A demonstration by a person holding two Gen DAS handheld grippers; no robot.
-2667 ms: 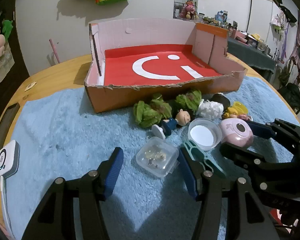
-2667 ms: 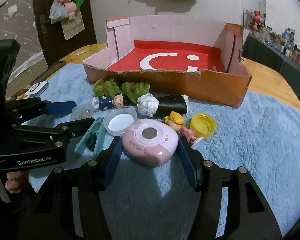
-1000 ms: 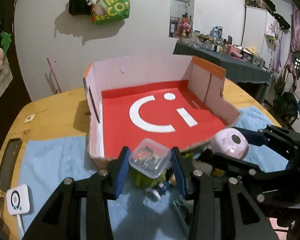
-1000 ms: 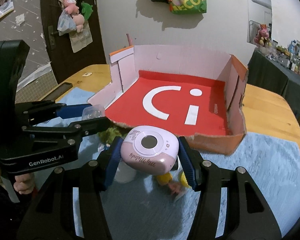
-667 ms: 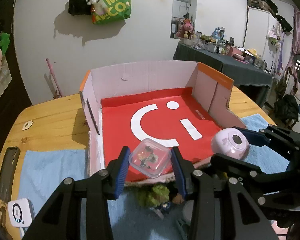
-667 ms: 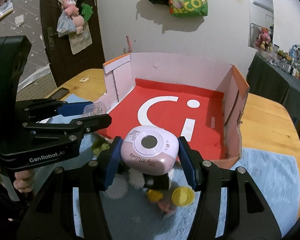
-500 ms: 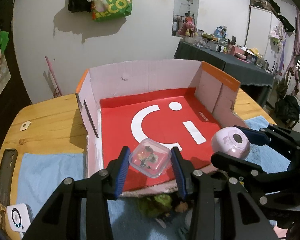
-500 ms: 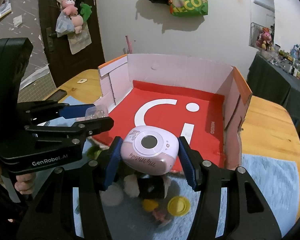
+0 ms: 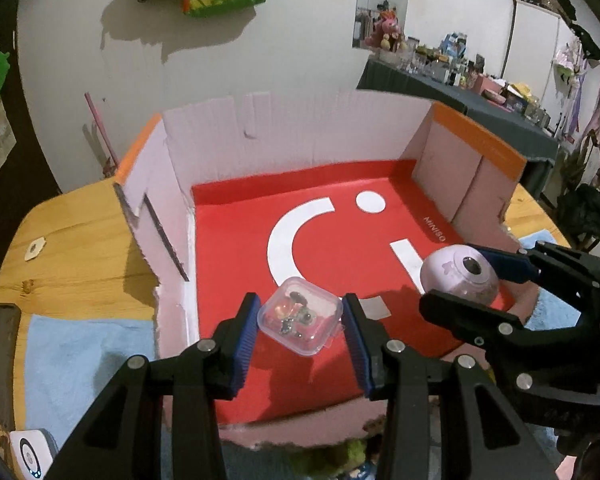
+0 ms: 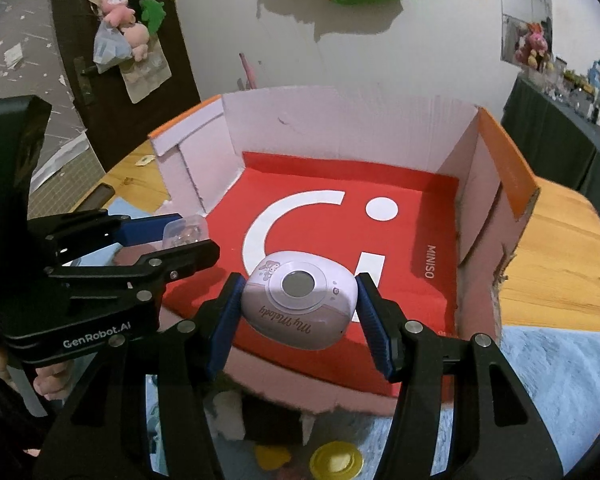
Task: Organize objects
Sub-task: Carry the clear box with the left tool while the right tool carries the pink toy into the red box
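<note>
Left gripper [image 9: 300, 316] pinches one small clear plastic case [image 9: 298, 315] between its blue pads; several tiny dark and coloured bits lie inside, too small to count.

Right gripper [image 10: 298, 304] clamps one pink toy camera [image 10: 298, 304], lens up, script on its near face.

Both loads hang above the near part of one open cardboard box [image 9: 284, 136]; its red floor [image 10: 324, 216] ahead of the fingers carries a white logo and no loose items. Camera sits right of the case, well apart.

Below the right fingers, outside the box's near wall: one yellow lid [image 10: 335, 462], something white and fluffy, possibly a toy. Blue towel [image 10: 556, 364] under the box.
</note>
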